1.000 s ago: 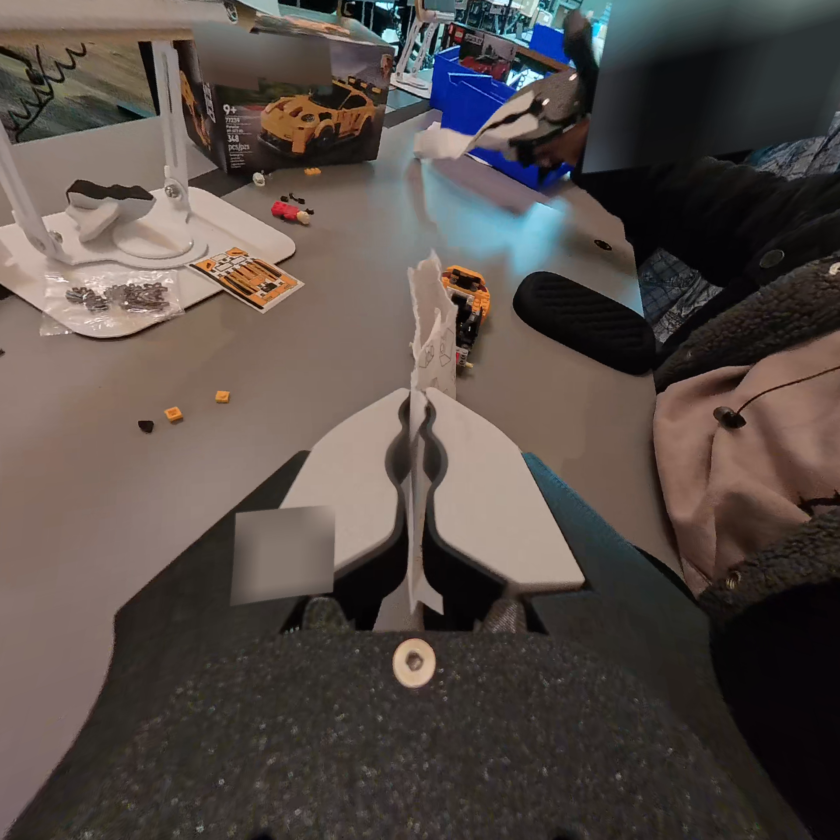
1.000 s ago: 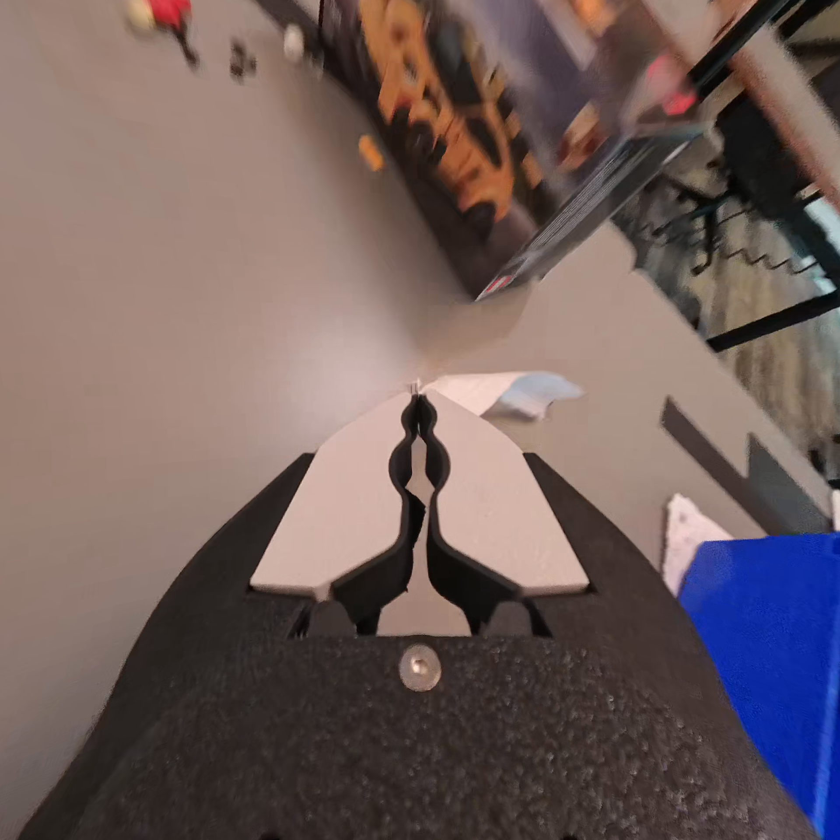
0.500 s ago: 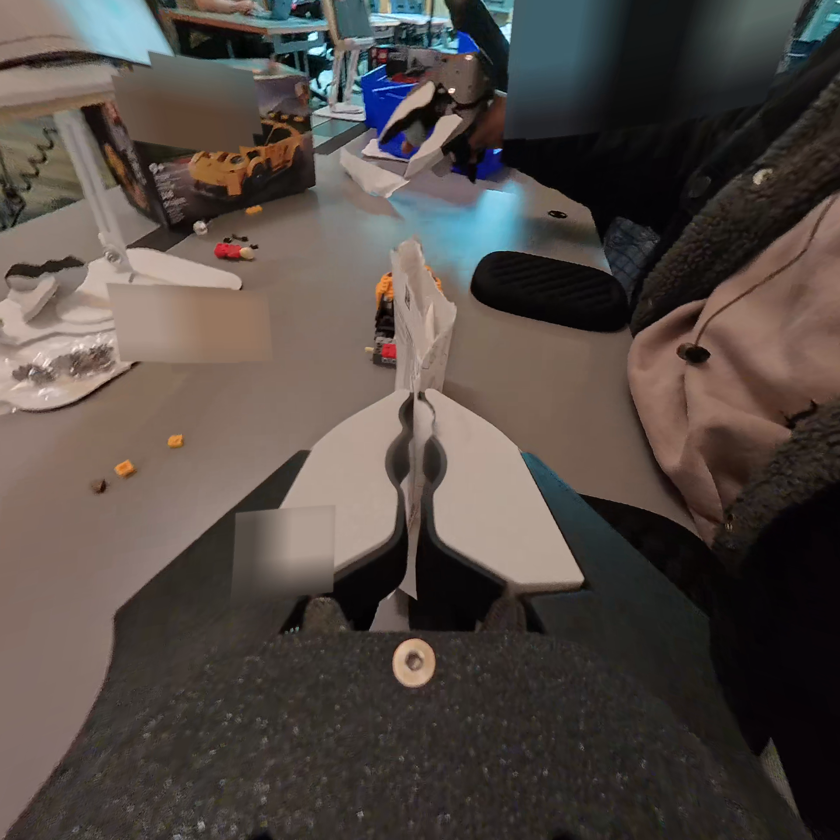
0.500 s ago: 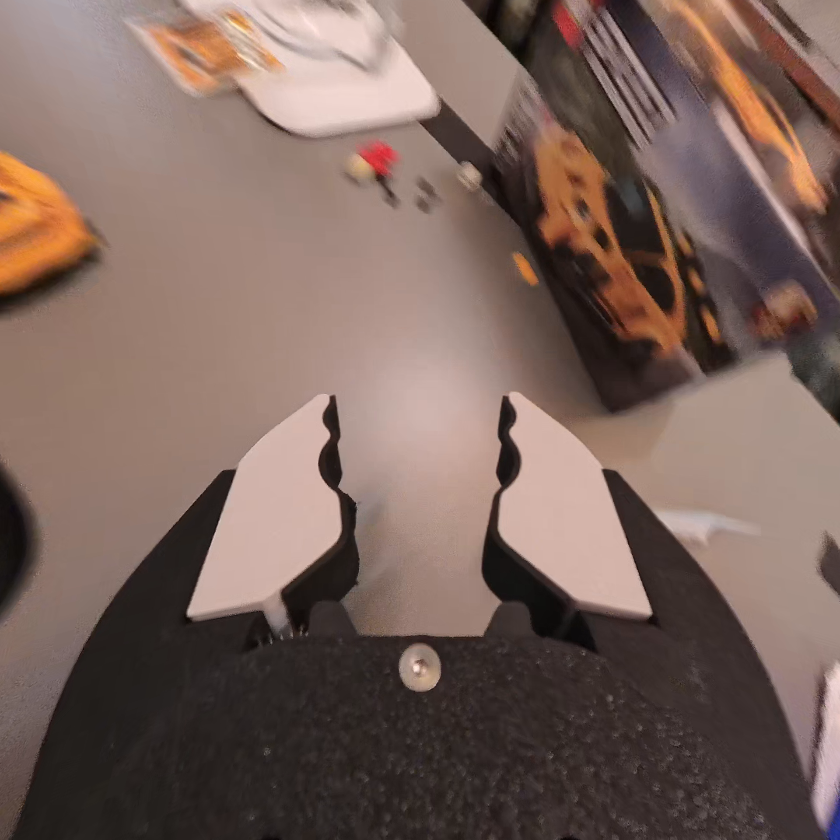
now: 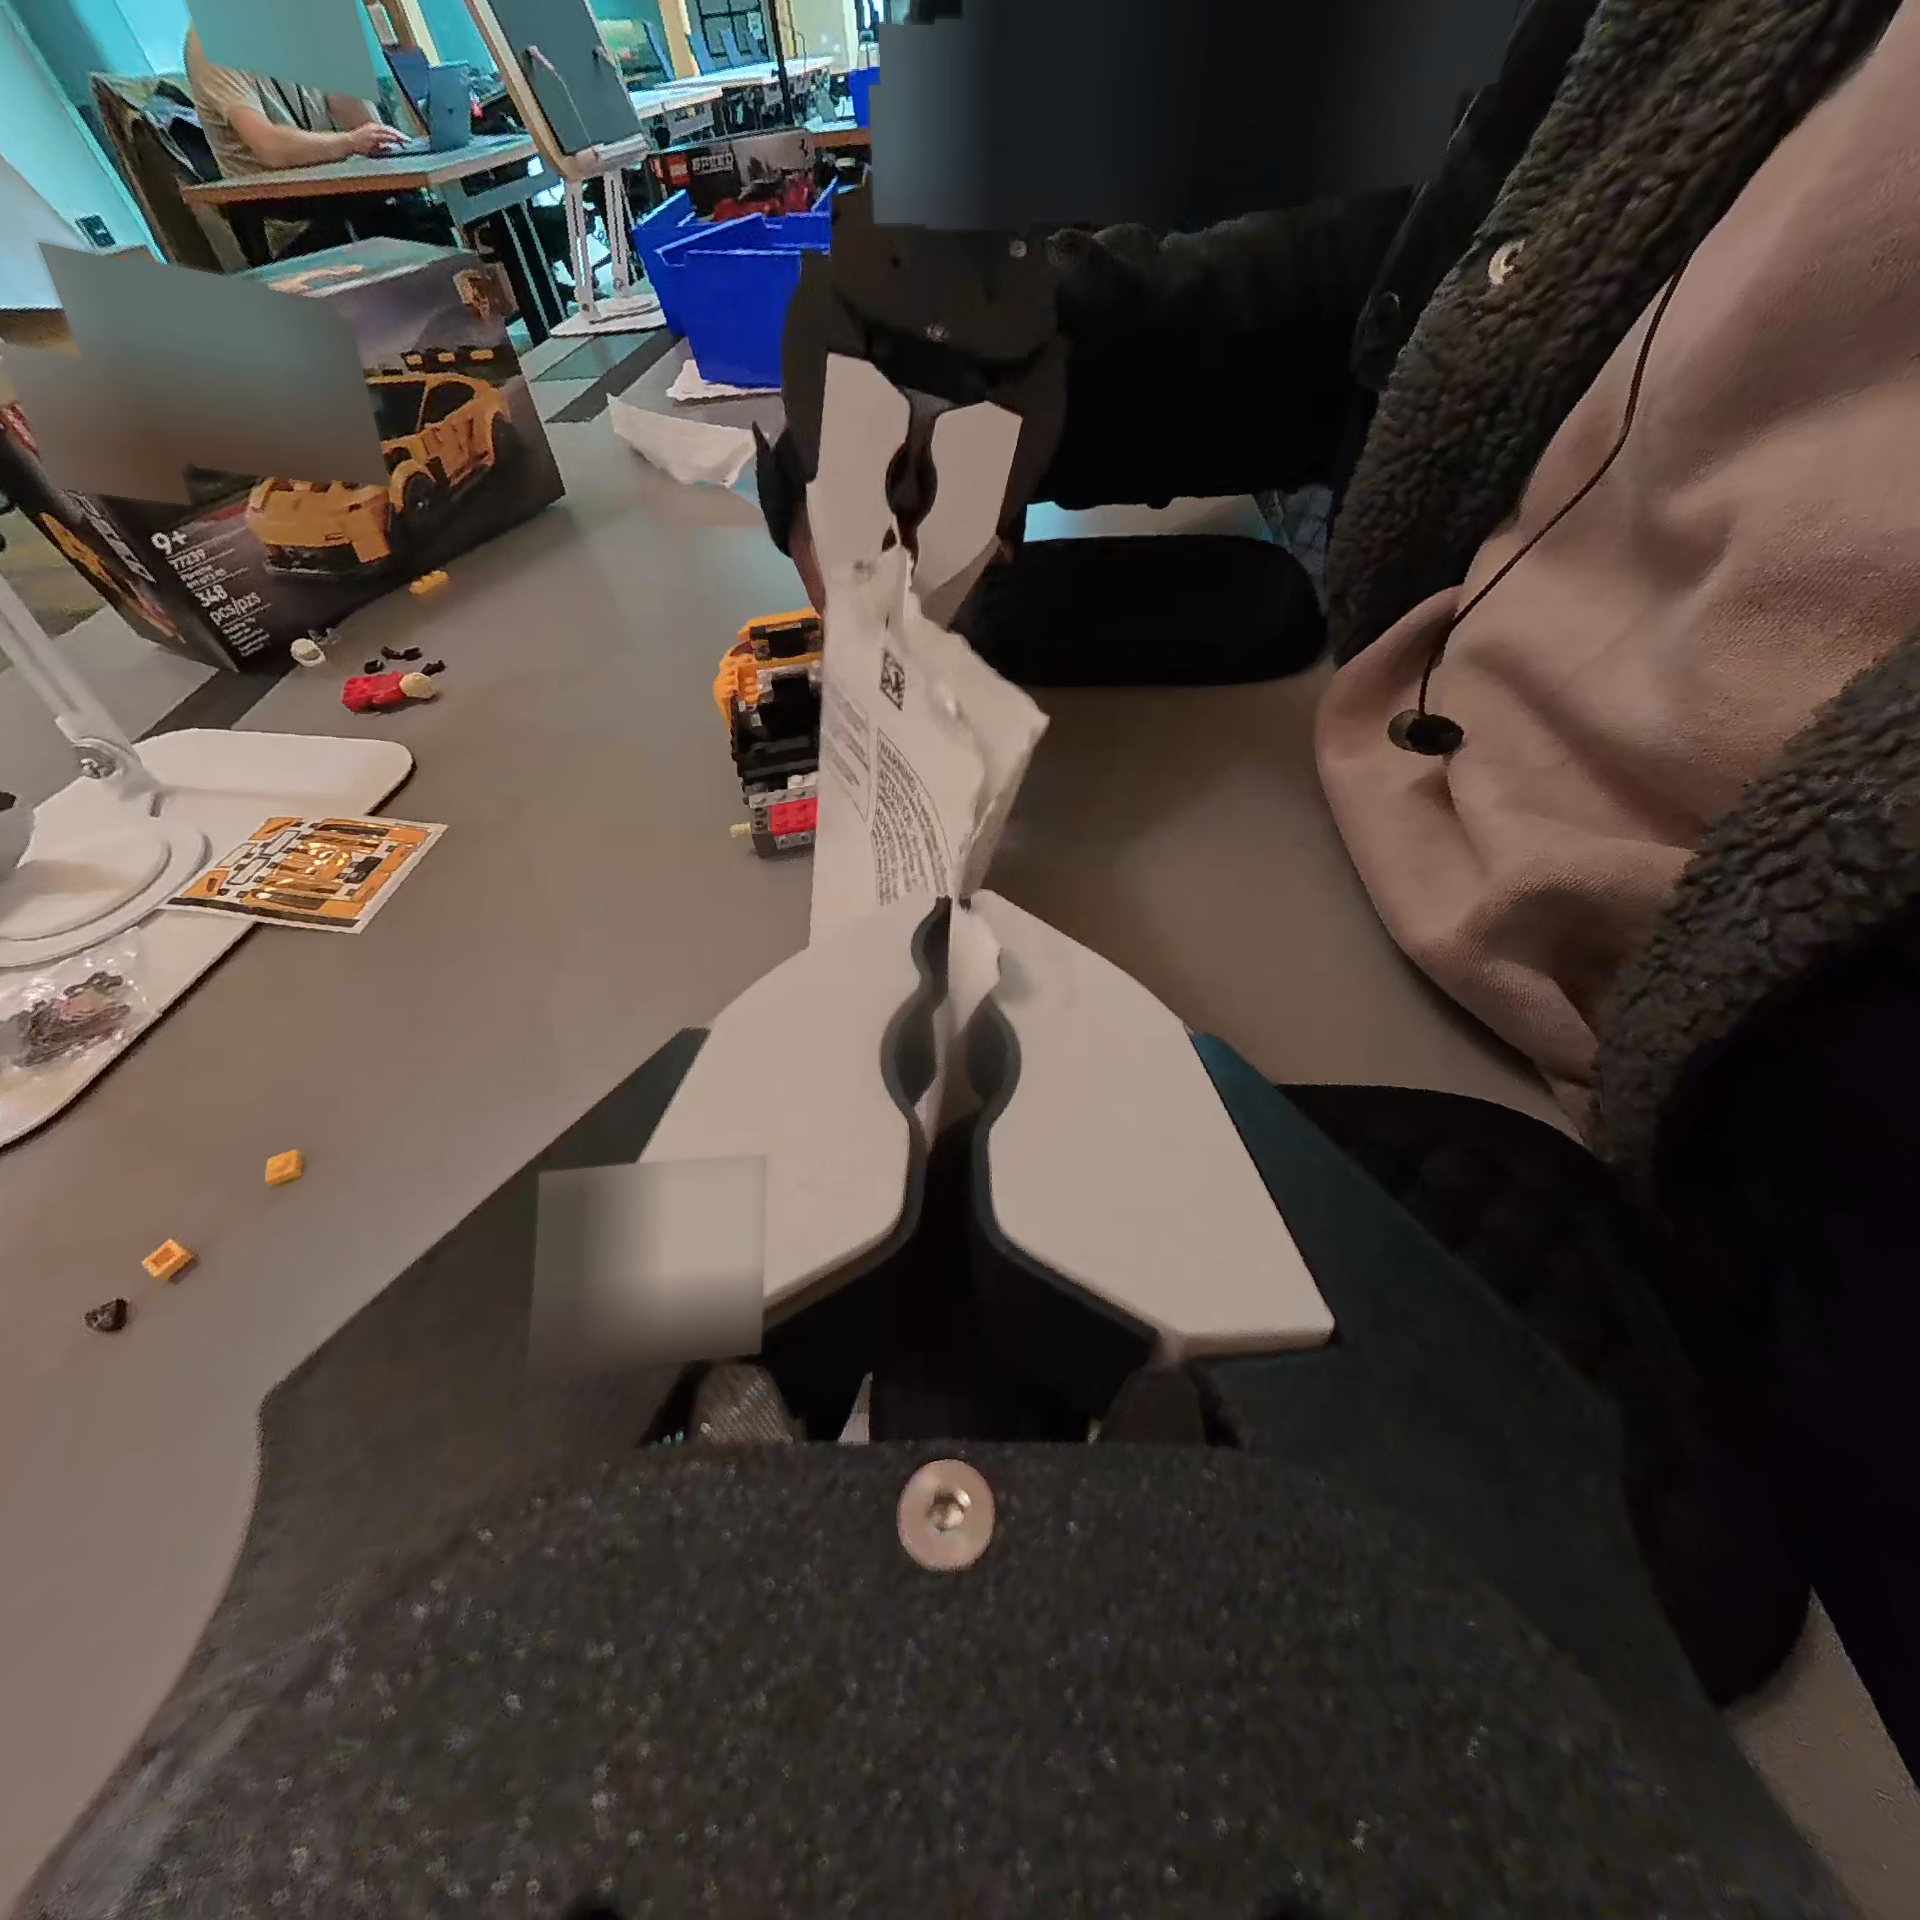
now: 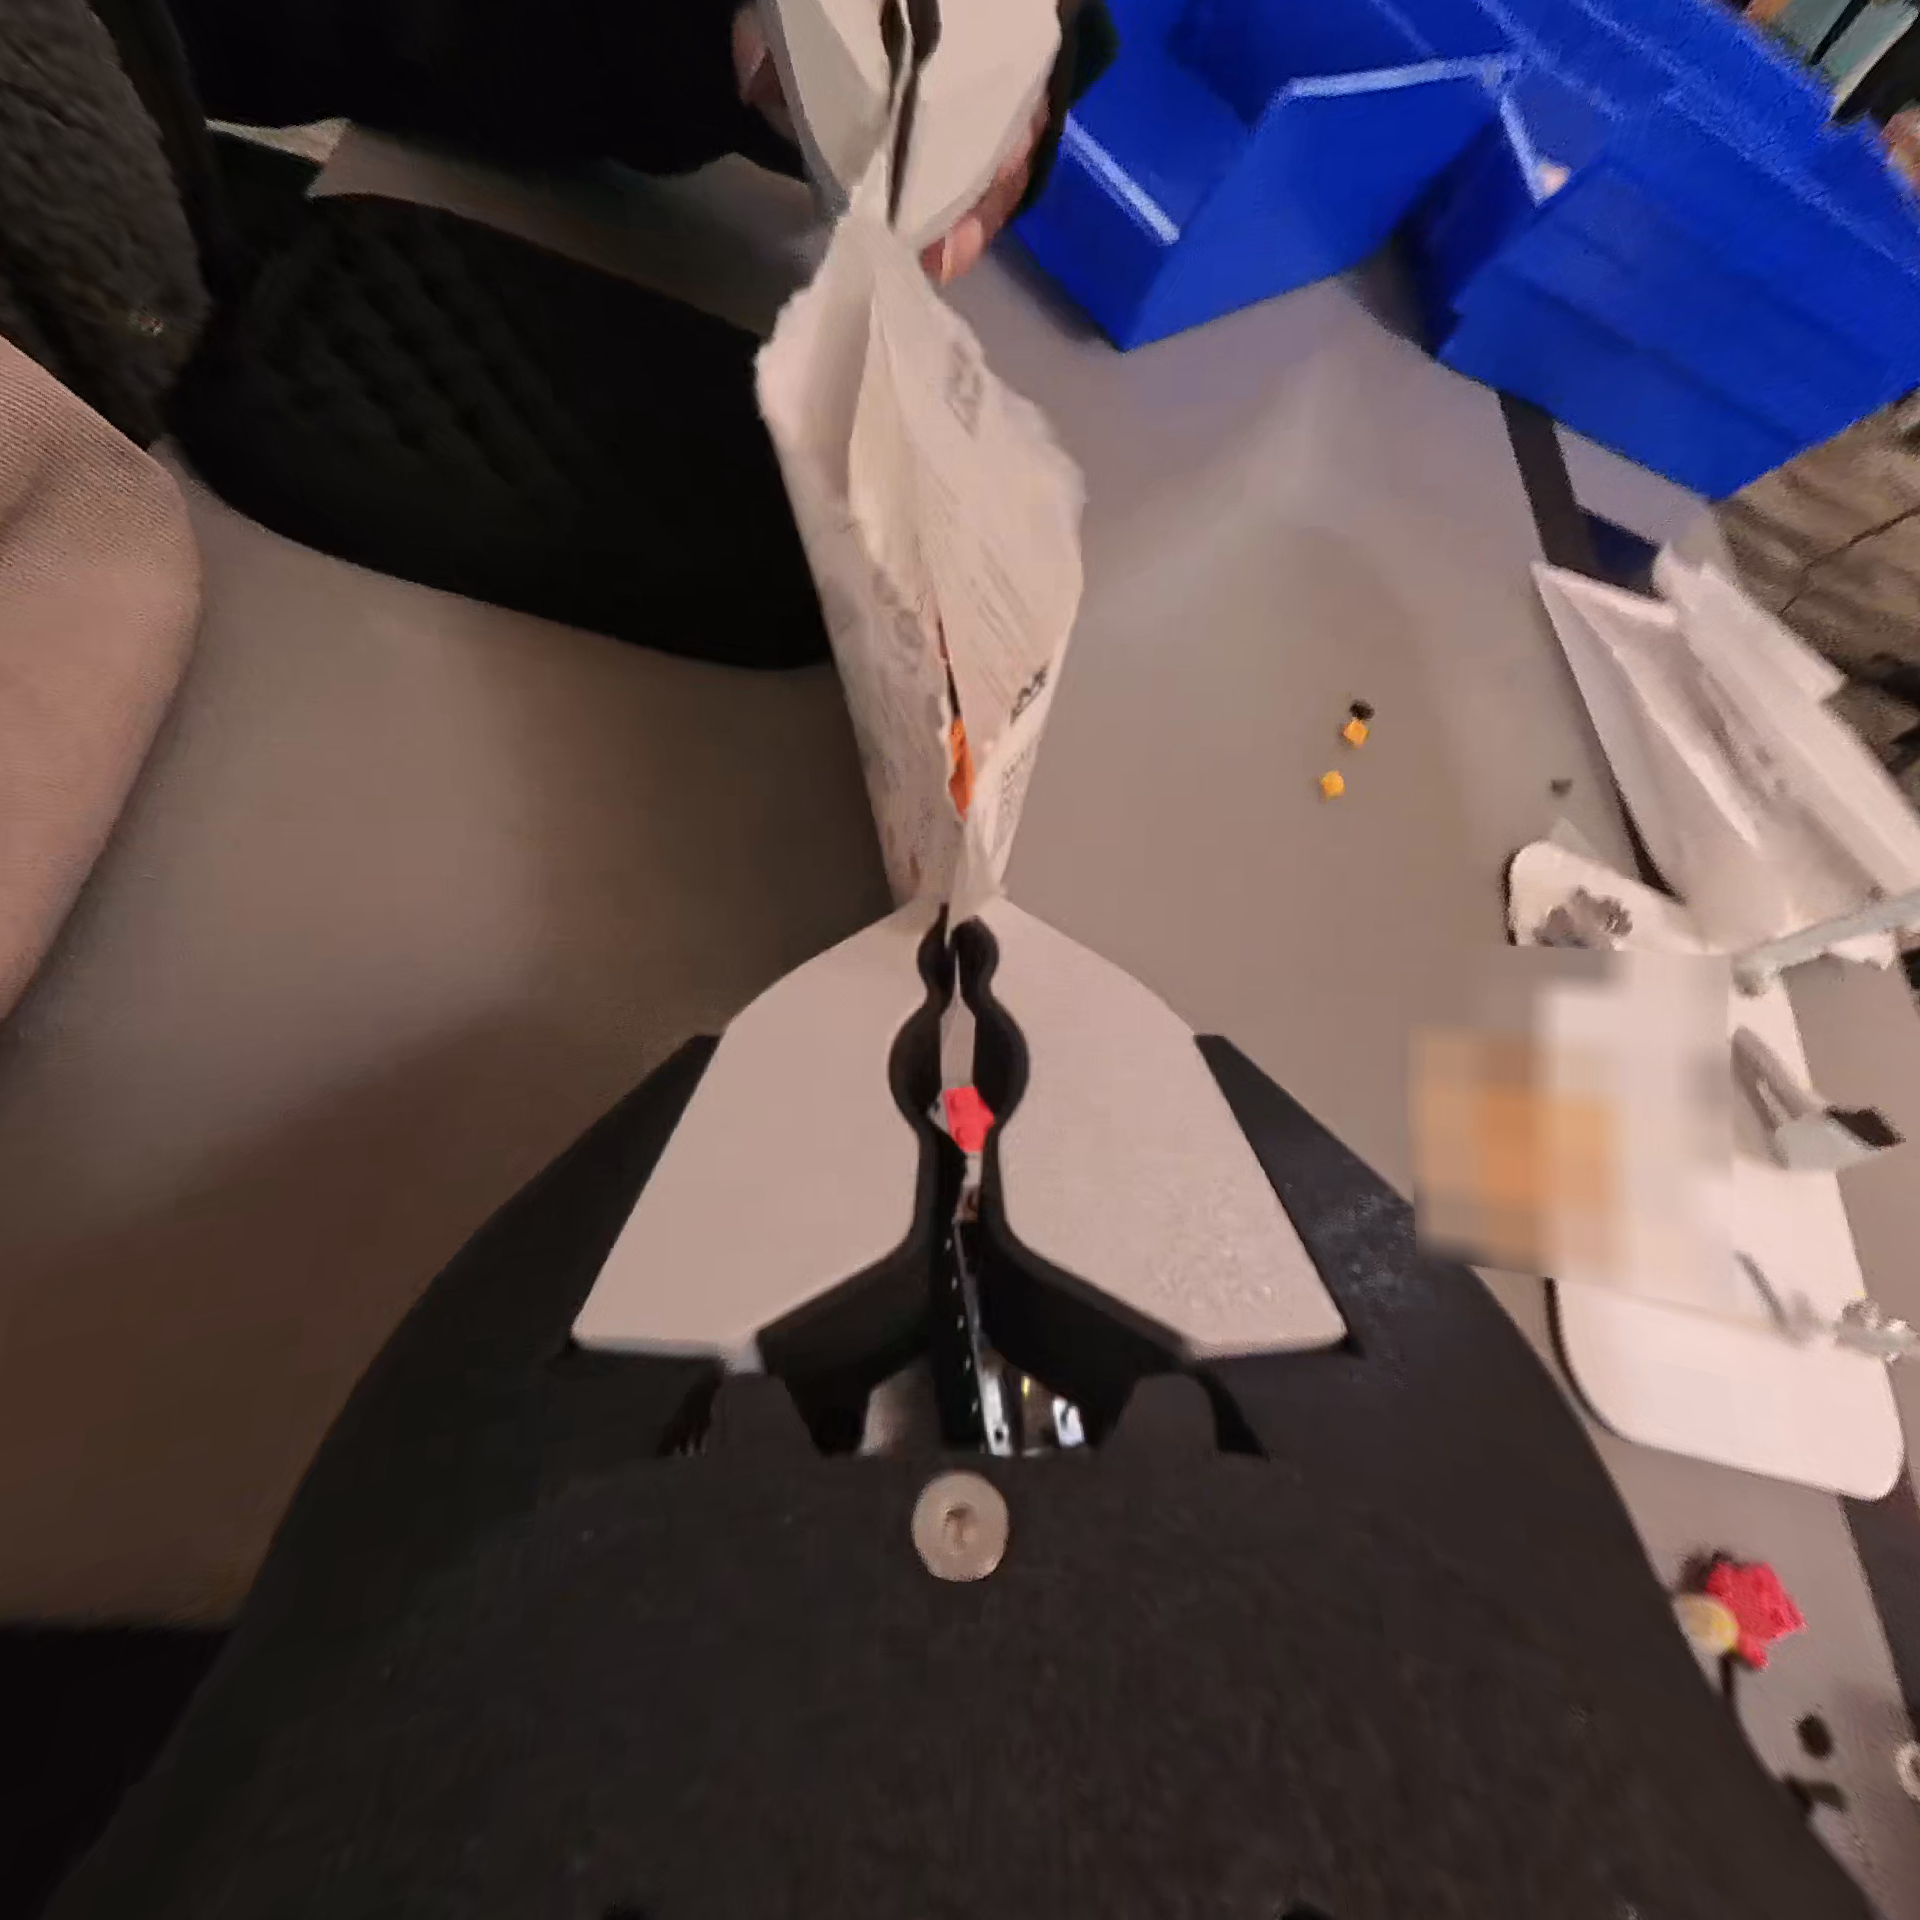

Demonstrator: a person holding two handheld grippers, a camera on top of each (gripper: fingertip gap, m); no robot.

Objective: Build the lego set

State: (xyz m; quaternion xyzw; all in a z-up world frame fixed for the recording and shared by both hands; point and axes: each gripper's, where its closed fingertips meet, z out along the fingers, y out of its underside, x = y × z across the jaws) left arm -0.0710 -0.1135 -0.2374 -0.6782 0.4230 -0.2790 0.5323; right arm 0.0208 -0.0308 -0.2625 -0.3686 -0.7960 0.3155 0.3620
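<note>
A torn white paper parts bag (image 5: 914, 748) is stretched between both grippers above the grey table (image 5: 520, 987). My left gripper (image 5: 951, 914) is shut on its near end. My right gripper (image 5: 904, 468) shows beyond, shut on the far end. In the right wrist view, my right gripper (image 6: 951, 920) is shut on the bag (image 6: 935, 499), and the left gripper (image 6: 894, 104) holds the other end. Orange pieces (image 6: 961, 758) show through a tear. A partly built orange and black car (image 5: 774, 727) stands on the table behind the bag.
The set's box (image 5: 343, 468), a sticker sheet (image 5: 312, 857), a red minifigure (image 5: 384, 688) and loose orange pieces (image 5: 283, 1167) lie to the left. A white stand base (image 5: 260, 769) holds a clear parts bag (image 5: 62, 1013). Blue bins (image 5: 727, 281) and a black pad (image 5: 1143, 613) lie beyond. One gripper's finger ends stand about 15 centimeters off the other's.
My right gripper let go of a paper scrap, opened, swung over to the bag and shut on its far end. My left gripper tilted the bag up.
</note>
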